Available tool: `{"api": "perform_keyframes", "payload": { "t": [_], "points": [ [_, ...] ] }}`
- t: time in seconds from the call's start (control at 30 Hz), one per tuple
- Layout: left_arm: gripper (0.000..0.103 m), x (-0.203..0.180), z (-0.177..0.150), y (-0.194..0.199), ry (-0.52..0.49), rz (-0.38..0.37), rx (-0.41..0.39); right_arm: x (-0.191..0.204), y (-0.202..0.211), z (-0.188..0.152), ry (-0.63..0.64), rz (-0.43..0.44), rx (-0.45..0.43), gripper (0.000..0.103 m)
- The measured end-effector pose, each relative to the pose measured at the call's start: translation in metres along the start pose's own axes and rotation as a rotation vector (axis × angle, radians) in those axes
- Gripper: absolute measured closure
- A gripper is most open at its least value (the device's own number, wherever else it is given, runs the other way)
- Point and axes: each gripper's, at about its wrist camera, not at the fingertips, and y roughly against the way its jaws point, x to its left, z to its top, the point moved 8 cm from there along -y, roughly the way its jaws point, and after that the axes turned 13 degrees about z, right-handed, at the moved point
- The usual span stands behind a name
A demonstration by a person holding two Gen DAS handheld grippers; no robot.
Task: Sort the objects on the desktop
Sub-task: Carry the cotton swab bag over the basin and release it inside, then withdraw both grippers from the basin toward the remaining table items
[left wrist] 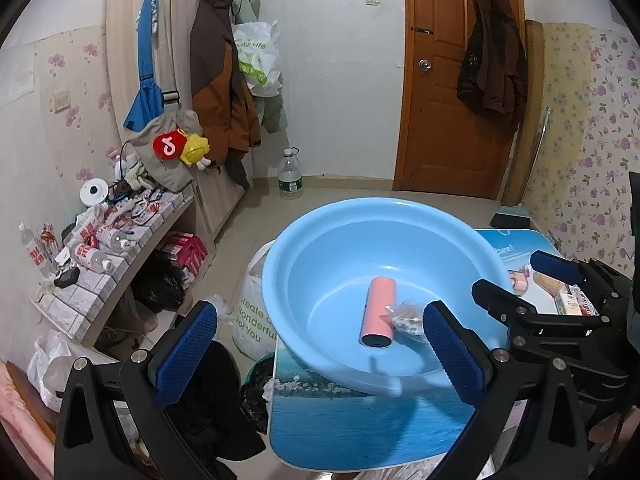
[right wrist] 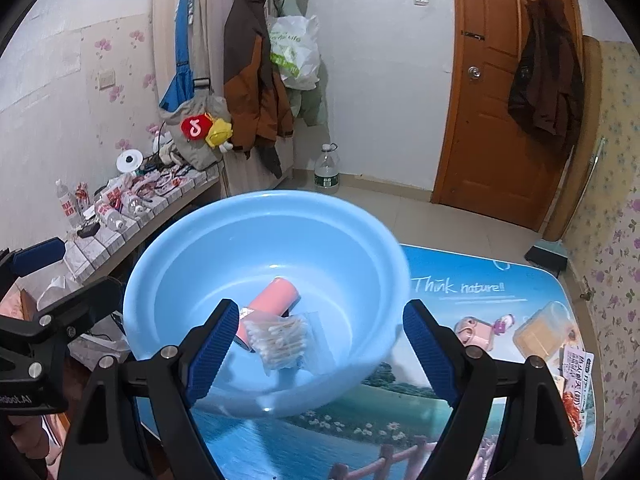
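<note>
The basin [right wrist: 224, 248] is smooth, glossy blue plastic. Inside it, the pink cylinder [right wrist: 272, 300] looks matt, and the cotton swabs [right wrist: 280, 338] sit in clear film. The worktop [right wrist: 460, 360] has a glossy printed surface. The tongs' pads [right wrist: 212, 344] are textured blue rubber on matt black plastic.

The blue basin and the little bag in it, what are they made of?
The basin looks like smooth, glossy plastic: light glints off its inside. The bag seems thin clear plastic film, since the cotton swabs show through it.
</note>
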Motion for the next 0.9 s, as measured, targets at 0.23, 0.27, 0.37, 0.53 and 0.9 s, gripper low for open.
{"api": "perform_keyframes", "payload": {
  "t": [0.23,0.27,0.37,0.53,0.9],
  "points": [
    [0.000,-0.011,0.000,0.011,-0.010,-0.001,-0.008,-0.017,0.028,-0.001,-0.028,-0.020,-0.038,0.017],
    [0.000,-0.013,0.000,0.013,-0.013,-0.002,-0.010,-0.020,0.032,-0.001,-0.034,-0.025,-0.044,0.017],
    [0.000,-0.020,-0.001,0.019,-0.020,-0.006,-0.015,-0.029,0.041,-0.003,-0.051,-0.031,-0.054,0.017],
    [0.000,-0.027,-0.001,0.026,-0.030,-0.008,-0.023,-0.036,0.052,-0.006,-0.065,-0.033,-0.069,0.017],
    [0.000,-0.042,0.000,0.037,-0.047,-0.022,-0.035,-0.046,0.069,-0.012,-0.078,-0.047,-0.079,0.017]
  ]
}}
